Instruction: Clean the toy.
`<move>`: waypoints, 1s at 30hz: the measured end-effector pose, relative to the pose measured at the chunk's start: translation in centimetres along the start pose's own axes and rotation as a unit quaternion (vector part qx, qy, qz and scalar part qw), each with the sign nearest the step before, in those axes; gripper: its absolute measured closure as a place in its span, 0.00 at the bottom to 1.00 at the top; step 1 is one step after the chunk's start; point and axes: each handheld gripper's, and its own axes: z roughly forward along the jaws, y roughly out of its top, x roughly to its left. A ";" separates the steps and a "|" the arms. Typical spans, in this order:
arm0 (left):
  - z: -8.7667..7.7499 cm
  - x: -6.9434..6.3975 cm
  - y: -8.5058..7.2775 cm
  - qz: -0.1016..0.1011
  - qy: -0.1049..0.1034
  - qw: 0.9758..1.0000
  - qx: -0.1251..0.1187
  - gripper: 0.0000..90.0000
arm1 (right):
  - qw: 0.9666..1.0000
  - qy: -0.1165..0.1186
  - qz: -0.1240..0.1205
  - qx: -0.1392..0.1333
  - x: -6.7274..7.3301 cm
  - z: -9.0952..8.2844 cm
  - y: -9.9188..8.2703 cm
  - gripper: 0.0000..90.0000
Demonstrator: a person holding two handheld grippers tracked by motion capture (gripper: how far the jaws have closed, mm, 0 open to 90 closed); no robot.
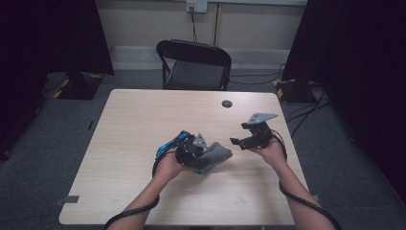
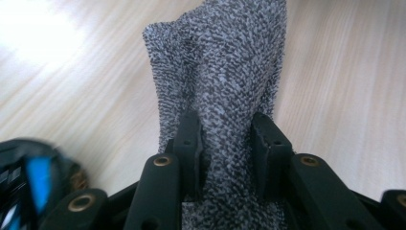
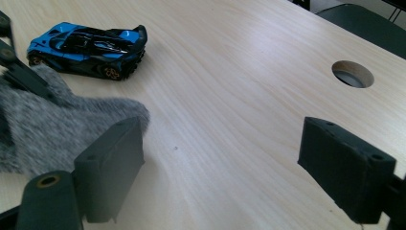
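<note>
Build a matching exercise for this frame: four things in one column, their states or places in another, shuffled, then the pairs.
Things:
1. grey knitted cloth
2. blue toy car
3. right gripper
4. black folding chair

States or places:
A. fingers wide apart, nothing between them
B. beyond the table's far edge
C. on the table, beside the left gripper
D. between the left gripper's fingers

Pairs: 1-D, 2-C, 3-A, 4-B

speckled grey-and-black cloth (image 2: 225,72), blue-and-black toy car (image 3: 88,48), wheels perhaps gold, pale wood-grain table (image 1: 139,124).
</note>
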 end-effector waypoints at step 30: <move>-5.2 4.6 -4.2 -0.099 0.084 0.991 -0.046 0.31 | 0.989 0.132 -0.057 0.034 6.2 4.3 -0.9 0.24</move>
